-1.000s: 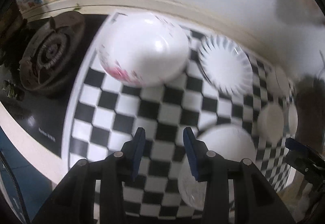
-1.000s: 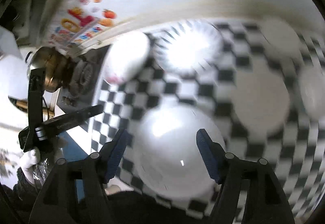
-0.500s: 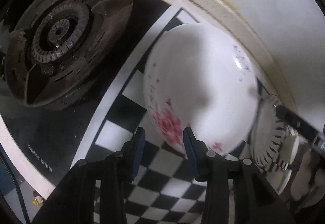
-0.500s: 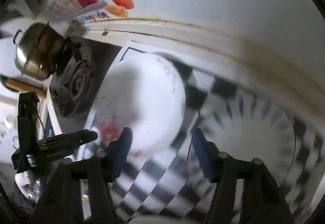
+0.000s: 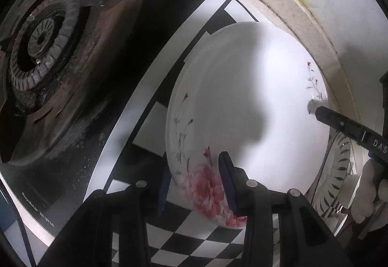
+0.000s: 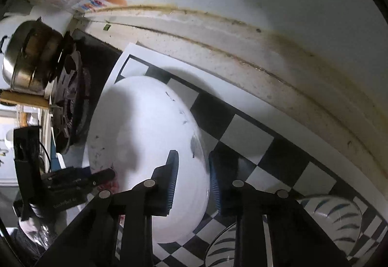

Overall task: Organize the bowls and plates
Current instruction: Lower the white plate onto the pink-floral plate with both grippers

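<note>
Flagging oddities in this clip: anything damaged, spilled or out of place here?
Nothing looks broken or spilled. Brownish grime lines the wall seam behind the mat. The floral plate looks intact.

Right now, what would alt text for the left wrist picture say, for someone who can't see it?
A white flowered plate lies on a black-and-white checkered mat, its near rim between the blue pads of the left gripper. The right gripper, closing, reaches its far rim from the right. A rusty gas burner sits to the left.
</note>
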Tool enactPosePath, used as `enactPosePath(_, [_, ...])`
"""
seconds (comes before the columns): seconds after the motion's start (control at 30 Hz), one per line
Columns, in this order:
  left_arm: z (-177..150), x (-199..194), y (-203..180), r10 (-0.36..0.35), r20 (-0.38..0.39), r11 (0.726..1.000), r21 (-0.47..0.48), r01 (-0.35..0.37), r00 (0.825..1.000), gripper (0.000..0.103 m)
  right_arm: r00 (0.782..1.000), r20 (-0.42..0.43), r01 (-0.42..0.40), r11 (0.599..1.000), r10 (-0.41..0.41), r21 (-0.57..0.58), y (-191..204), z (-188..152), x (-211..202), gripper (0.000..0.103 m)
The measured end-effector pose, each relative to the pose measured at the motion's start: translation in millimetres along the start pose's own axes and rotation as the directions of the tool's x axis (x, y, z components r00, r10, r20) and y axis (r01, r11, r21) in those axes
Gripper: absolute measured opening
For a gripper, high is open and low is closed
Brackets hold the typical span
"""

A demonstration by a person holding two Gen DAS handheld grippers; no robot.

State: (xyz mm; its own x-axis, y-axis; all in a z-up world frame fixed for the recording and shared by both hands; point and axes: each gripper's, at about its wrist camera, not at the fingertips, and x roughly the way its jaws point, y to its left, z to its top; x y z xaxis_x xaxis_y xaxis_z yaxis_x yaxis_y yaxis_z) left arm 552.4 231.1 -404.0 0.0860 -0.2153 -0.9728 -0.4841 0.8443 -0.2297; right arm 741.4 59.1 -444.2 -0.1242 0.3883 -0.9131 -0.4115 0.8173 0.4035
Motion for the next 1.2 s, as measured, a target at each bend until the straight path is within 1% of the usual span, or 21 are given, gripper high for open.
enactPosePath(0.1, [4, 2, 0, -0.001, 0.001, 1.000, 0.000, 0.001, 1.000, 0.035, 1.000, -0.015, 0.008, 1.000, -0.008, -0.003, 1, 1, 8, 0.022])
enactPosePath(0.17, [4, 3, 0, -0.005, 0.010, 1.000, -0.005, 0.005, 1.000, 0.035, 1.000, -0.023, 0.005, 1.000, -0.005, 0.002, 1, 1, 11, 0.022])
enactPosePath(0.27, [4, 3, 2, 0.000, 0.028, 1.000, 0.003, 0.000, 1.000, 0.032, 0.999, -0.028, 0.020, 1.000, -0.020, 0.003, 1, 1, 16, 0.017])
enactPosePath(0.4, [8, 0, 13, 0.010, 0.049, 1.000, 0.017, -0.011, 0.999, 0.030, 1.000, -0.021, 0.016, 1.000, -0.017, -0.010, 2, -2, 17, 0.016])
enactPosePath(0.53, [12, -9, 8, 0.022, 0.075, 0.999, 0.033, -0.024, 0.997, 0.030, 1.000, -0.016, 0.022, 0.999, -0.022, -0.023, 5, -7, 16, 0.016])
enactPosePath(0.6, [11, -15, 5, 0.022, 0.085, 0.999, 0.042, -0.026, 0.996, 0.030, 1.000, -0.009, 0.020, 1.000, -0.020, -0.022, 5, -10, 13, 0.016])
enactPosePath(0.67, [2, -21, 6, 0.018, 0.092, 0.998, 0.051, -0.023, 0.996, 0.030, 1.000, 0.000, 0.018, 1.000, -0.018, -0.015, 4, -13, 9, 0.015])
enactPosePath(0.77, [2, -30, 7, 0.014, 0.100, 0.998, 0.063, -0.021, 0.995, 0.030, 1.000, 0.014, 0.008, 1.000, -0.008, -0.003, 4, -17, 4, 0.014])
enactPosePath(0.9, [-6, -41, 9, 0.004, 0.110, 0.997, 0.075, -0.012, 0.994, 0.030, 0.999, 0.033, 0.002, 1.000, -0.002, 0.002, 4, -25, -6, 0.014])
enactPosePath(1.07, [-19, -67, 14, -0.011, 0.131, 0.994, 0.110, -0.004, 0.991, 0.030, 0.998, 0.070, -0.005, 1.000, 0.004, 0.013, 4, -41, -28, 0.013])
enactPosePath(1.2, [-19, -86, 11, -0.027, 0.146, 0.989, 0.145, 0.005, 0.989, 0.030, 0.995, 0.103, -0.014, 0.999, 0.011, 0.032, 5, -58, -48, 0.013])
